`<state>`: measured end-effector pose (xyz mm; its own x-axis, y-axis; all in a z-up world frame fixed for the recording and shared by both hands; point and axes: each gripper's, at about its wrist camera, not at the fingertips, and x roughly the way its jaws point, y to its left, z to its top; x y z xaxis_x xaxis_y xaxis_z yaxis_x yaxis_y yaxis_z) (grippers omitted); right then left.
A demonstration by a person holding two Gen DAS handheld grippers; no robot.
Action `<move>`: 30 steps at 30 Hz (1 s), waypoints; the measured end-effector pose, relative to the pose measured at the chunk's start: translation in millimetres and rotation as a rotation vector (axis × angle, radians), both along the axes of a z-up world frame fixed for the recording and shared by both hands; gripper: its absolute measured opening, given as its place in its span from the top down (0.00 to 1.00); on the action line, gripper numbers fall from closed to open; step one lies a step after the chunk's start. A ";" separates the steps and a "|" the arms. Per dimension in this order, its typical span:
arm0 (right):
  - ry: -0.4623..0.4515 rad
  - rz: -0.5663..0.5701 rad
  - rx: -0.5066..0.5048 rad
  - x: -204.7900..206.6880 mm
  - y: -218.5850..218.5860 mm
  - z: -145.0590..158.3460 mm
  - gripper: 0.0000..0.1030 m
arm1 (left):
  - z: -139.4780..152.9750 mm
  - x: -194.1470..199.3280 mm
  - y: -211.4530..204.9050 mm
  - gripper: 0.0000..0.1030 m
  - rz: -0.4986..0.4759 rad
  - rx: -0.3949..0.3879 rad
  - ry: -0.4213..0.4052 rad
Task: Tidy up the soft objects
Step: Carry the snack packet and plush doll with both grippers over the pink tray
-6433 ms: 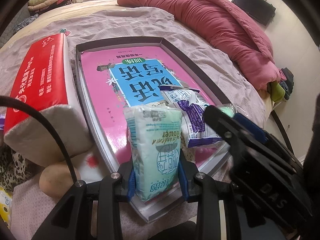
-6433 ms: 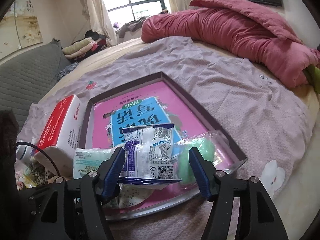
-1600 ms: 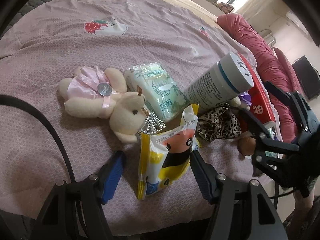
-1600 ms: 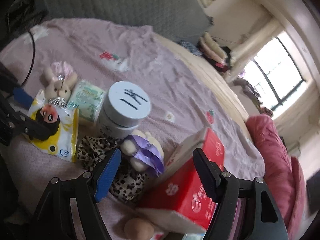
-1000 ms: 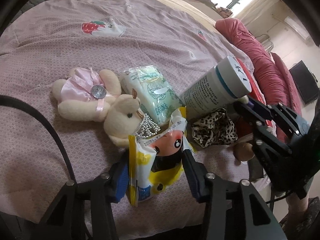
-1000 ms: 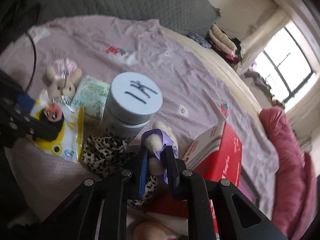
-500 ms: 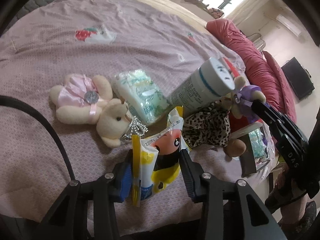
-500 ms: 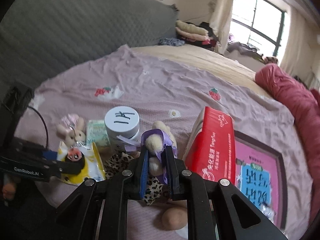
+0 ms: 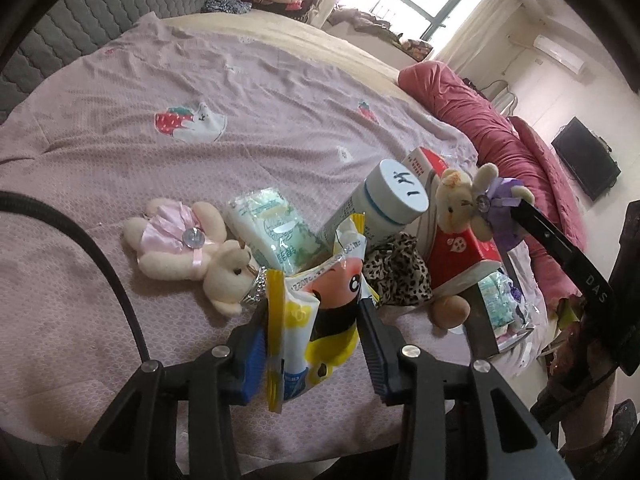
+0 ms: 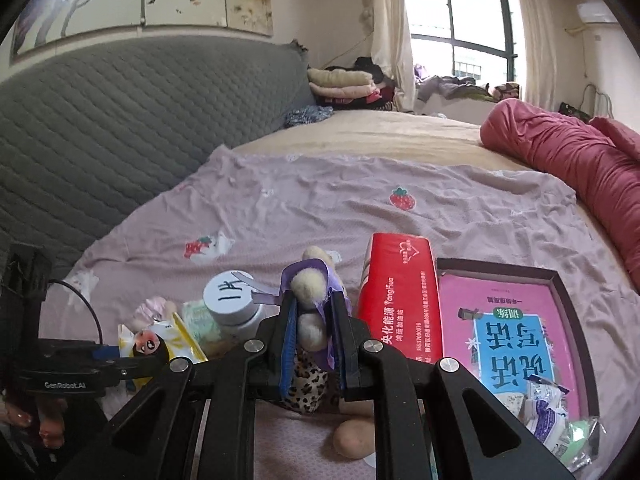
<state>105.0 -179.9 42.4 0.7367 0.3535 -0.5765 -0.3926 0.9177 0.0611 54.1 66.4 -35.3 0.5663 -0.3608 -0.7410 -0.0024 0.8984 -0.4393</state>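
My left gripper (image 9: 312, 312) is shut on a yellow cartoon snack pack (image 9: 316, 312) and holds it above the bedspread; the pack also shows in the right wrist view (image 10: 160, 340). My right gripper (image 10: 312, 320) is shut on a small plush bear in a purple dress (image 10: 308, 300), lifted off the bed; the bear also shows in the left wrist view (image 9: 476, 204). A plush bear in a pink dress (image 9: 188, 244) lies on the bed. A green tissue pack (image 9: 276, 236) lies beside it. A pink tray (image 10: 504, 304) holds small packets (image 10: 548, 416) at its near corner.
A white round-lidded bottle (image 9: 384, 208) stands by a red tissue box (image 10: 400, 300). A leopard-print cloth (image 9: 400, 272) and a potato (image 10: 354, 438) lie near them. A rolled red quilt (image 10: 568, 152) lies at the back right. A grey headboard (image 10: 120, 120) bounds the left.
Both grippers have risen, the left one still holding the snack pack. The right one lifted the purple bear higher, so more of the room and the tray shows.
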 end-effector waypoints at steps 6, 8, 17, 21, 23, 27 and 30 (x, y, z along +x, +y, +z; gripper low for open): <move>-0.020 0.013 0.025 -15.6 -2.6 12.4 0.85 | 16.2 -8.6 -3.6 0.59 0.008 0.024 -0.046; -0.025 0.014 0.025 -21.4 -2.1 15.1 0.85 | 23.4 -11.8 -4.3 0.59 0.013 0.032 -0.065; -0.051 -0.005 0.044 -44.6 -14.8 26.6 0.85 | 61.8 -26.3 -27.8 0.60 -0.010 0.077 -0.126; -0.079 -0.030 0.058 -51.8 -27.1 37.2 0.85 | 78.1 -27.7 -51.8 0.61 -0.049 0.101 -0.149; -0.094 -0.051 0.063 -55.7 -36.6 42.9 0.85 | 85.8 -27.4 -64.9 0.61 -0.068 0.109 -0.162; -0.123 -0.108 0.079 -62.7 -61.5 52.4 0.85 | 101.4 -24.8 -94.4 0.62 -0.113 0.132 -0.189; -0.141 -0.166 0.097 -68.4 -86.4 58.2 0.85 | 111.9 -21.0 -116.8 0.74 -0.149 0.141 -0.212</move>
<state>36.7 -266.3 100.6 0.8598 0.2698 -0.4335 -0.2480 0.9628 0.1072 33.2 -50.4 76.5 0.6621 -0.3535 -0.6607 0.2125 0.9341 -0.2869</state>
